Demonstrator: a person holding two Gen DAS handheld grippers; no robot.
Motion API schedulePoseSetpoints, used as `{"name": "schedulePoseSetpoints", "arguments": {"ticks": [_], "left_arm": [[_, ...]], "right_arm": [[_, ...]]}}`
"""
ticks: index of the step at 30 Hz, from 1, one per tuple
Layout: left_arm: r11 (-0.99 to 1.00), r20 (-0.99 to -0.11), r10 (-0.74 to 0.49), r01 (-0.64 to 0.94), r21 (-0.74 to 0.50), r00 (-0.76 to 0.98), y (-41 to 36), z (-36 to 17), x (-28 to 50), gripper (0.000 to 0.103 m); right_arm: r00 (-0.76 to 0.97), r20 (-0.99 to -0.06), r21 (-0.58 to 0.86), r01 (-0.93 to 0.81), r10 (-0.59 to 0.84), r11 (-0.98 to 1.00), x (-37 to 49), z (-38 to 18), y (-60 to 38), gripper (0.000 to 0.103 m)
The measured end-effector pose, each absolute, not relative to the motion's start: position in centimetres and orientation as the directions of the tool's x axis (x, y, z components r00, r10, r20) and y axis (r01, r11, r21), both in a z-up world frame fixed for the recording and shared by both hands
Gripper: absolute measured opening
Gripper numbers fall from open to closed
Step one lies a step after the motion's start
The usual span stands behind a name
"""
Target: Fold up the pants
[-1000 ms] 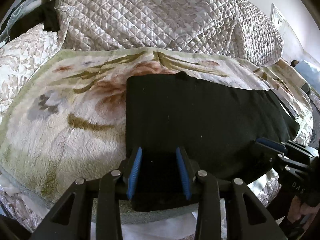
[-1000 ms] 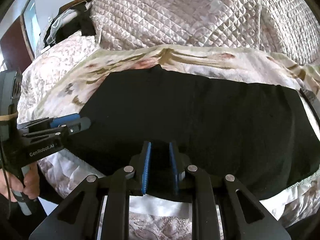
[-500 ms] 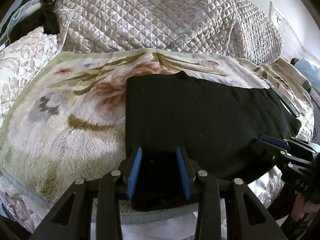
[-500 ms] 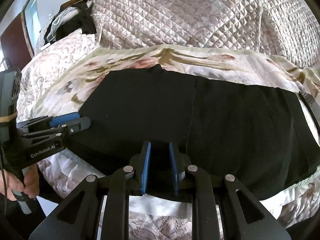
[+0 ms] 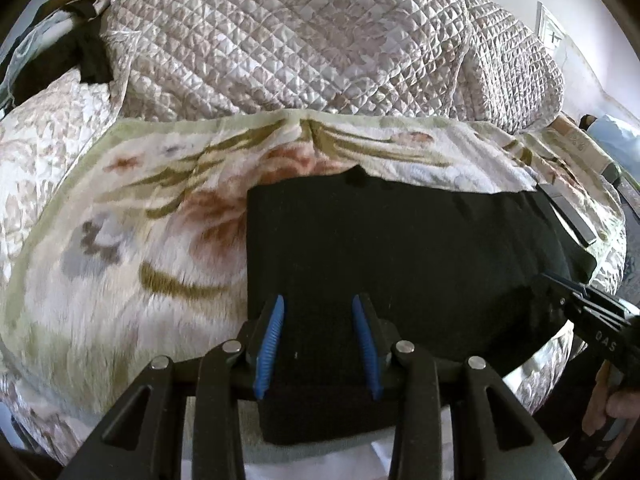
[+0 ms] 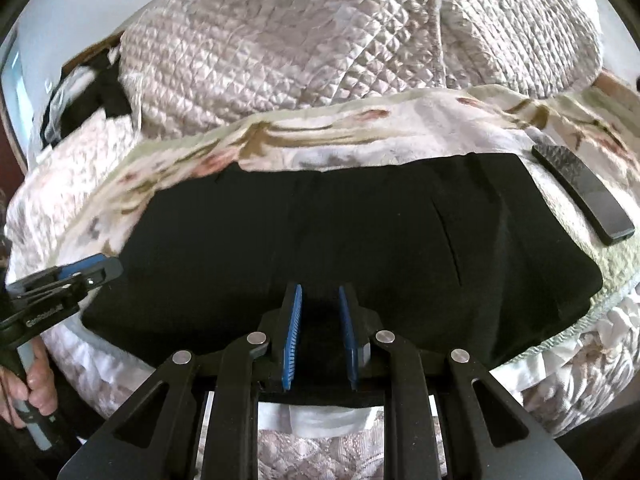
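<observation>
Now your right gripper has slid along the near hem toward the waistband, jaws slightly parted over the pants without pinching; your left gripper stays open at the folded end. The pants lie flat on the blanket, ready for another fold.
</observation>
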State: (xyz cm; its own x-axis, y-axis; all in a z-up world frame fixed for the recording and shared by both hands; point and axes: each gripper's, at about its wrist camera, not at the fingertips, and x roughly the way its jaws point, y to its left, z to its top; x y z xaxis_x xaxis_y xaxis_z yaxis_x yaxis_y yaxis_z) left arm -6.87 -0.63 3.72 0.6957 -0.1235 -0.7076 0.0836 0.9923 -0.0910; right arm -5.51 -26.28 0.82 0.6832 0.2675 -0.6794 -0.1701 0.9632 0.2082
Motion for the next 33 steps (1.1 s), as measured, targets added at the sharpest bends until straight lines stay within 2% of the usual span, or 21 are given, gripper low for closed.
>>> {"name": "schedulePoseSetpoints", "arguments": {"ticks": [5, 10, 14, 19, 22, 25, 33], "left_arm": [[0.991, -0.707, -0.132, 0.112, -0.074, 0.695, -1.1, 4.2, -5.3, 0.038], [0.989, -0.729, -0.145, 0.117, -0.089, 0.669, -1.4, 2.9, -4.7, 0.039], [0.99, -0.728, -0.138, 0.118, -0.078, 0.672, -1.5, 1.8, -5.3, 0.039], [0.988, -0.715, -0.151, 0.136, -0.078, 0.683, -1.6, 1.7, -6.0, 0.042], [0.985, -0.71, -0.169, 0.14, -0.101, 0.684, -1.1, 1.6, -6.1, 0.042], [0.985, -0.708, -0.17, 0.142, -0.099, 0.686, -1.1, 1.5, -6.1, 0.042], [0.984, -0.71, -0.176, 0.14, -0.11, 0.682, -1.0, 1.5, -6.1, 0.042]], "right_arm": [[0.684, -0.679, 0.234, -0.143, 0.267, 0.962, -5.3, 0.9, -27.0, 0.032], [0.703, -0.671, 0.246, -0.089, 0.236, 0.965, -4.9, 1.3, -28.8, 0.038], [0.693, -0.676, 0.287, -0.064, 0.249, 0.956, -4.6, 1.0, -29.4, 0.038], [0.713, -0.663, 0.242, -0.086, 0.229, 0.967, -5.5, 1.8, -28.7, 0.039], [0.737, -0.643, 0.283, -0.025, 0.209, 0.959, -6.0, 2.5, -30.4, 0.039], [0.708, -0.664, 0.355, 0.019, 0.238, 0.935, -6.4, 2.0, -31.8, 0.039], [0.669, -0.714, 0.413, 0.161, 0.209, 0.897, -7.8, 0.5, -34.4, 0.039]]}}
